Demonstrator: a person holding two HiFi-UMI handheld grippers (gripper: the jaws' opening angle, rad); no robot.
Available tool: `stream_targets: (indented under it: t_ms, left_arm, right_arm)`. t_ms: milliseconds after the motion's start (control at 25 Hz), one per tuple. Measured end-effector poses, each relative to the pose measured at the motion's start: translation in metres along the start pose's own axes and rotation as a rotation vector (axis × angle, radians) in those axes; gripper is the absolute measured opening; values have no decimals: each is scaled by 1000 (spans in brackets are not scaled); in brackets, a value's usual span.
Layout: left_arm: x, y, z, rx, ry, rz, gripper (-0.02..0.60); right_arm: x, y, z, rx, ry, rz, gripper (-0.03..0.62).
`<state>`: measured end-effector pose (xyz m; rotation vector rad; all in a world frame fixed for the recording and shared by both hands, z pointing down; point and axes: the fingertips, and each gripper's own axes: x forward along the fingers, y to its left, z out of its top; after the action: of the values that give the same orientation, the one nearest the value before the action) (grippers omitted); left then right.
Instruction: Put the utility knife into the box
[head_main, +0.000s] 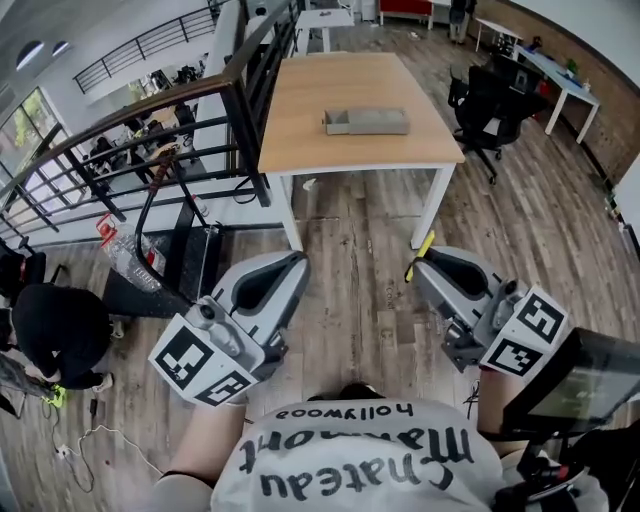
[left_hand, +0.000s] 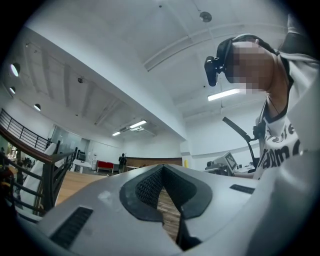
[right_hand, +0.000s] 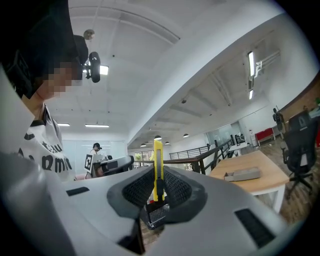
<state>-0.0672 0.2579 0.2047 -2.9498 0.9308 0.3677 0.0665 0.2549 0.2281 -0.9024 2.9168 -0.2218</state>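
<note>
A yellow utility knife (right_hand: 158, 170) stands clamped between the jaws of my right gripper (right_hand: 158, 187), its tip poking out past them; in the head view the yellow utility knife (head_main: 423, 246) shows at the front of the right gripper (head_main: 428, 262). My left gripper (head_main: 292, 268) is held low at the left, its jaws closed with nothing between them; the left gripper (left_hand: 161, 192) shows only floor past its pads. The shallow grey box (head_main: 366, 121) lies on the wooden table (head_main: 300, 120) far ahead, well away from both grippers; the box (right_hand: 242, 174) also shows at the right.
A black office chair (head_main: 489, 102) stands right of the table. A dark railing (head_main: 180, 110) runs along the left, with a black stand (head_main: 170, 250) and bags below it. A person in black (head_main: 50, 330) crouches at far left. Wooden floor lies between me and the table.
</note>
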Motion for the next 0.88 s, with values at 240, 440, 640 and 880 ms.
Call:
stream_targets:
  t_ms: [240, 440, 640, 880]
  left_arm:
    - [48, 14, -14, -27, -16, 15, 6]
    - [72, 18, -23, -8, -19, 42, 6]
    - [78, 41, -31, -15, 11, 50, 6]
    - [88, 91, -27, -35, 1, 59, 6]
  right_arm:
    - [-1, -50, 9, 16, 23, 23, 56]
    - [0, -74, 12, 17, 33, 50, 56]
    - [26, -91, 6, 42, 43, 72, 57]
    - [64, -117, 12, 49, 41, 67, 56]
